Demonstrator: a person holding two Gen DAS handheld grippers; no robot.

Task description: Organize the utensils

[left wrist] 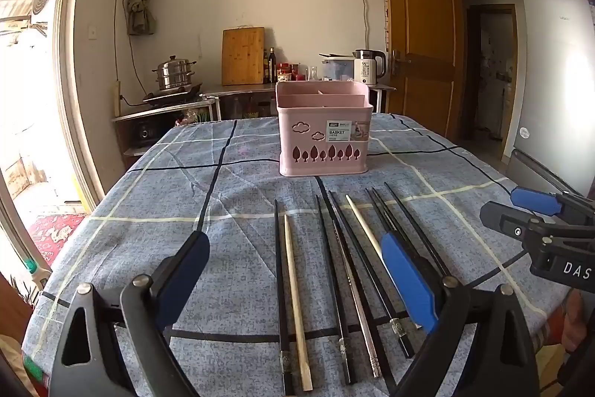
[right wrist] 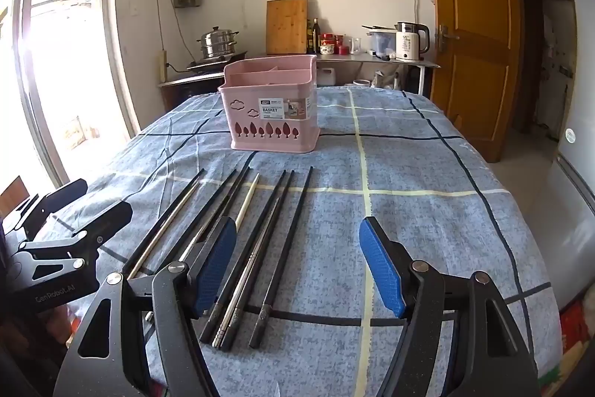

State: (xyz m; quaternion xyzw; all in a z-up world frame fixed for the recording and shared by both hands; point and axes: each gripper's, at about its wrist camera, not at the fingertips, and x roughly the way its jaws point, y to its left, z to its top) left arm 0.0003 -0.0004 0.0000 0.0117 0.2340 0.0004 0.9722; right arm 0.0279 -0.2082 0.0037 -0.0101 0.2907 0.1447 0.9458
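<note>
Several chopsticks lie side by side on the blue checked tablecloth (left wrist: 148, 196), pointing toward a pink compartmented basket (left wrist: 323, 129) further back. They include black chopsticks (left wrist: 331, 266), a pale wooden chopstick (left wrist: 293, 285), a metal chopstick (left wrist: 355, 285) and a white chopstick (left wrist: 362, 226). My left gripper (left wrist: 297, 274) hovers open over them, holding nothing. My right gripper (right wrist: 299, 263) is also open and empty above the right-hand black chopsticks (right wrist: 297, 237), with the basket (right wrist: 271, 110) beyond. Each gripper shows in the other's view: the right gripper (left wrist: 517, 209) and the left gripper (right wrist: 89, 207).
Behind the table, a counter holds a steamer pot (left wrist: 174, 73), a cutting board (left wrist: 243, 56), bottles and a kettle (left wrist: 368, 66). A wooden door (left wrist: 424, 36) and a fridge (left wrist: 557, 80) stand on the right. A bright window fills the left.
</note>
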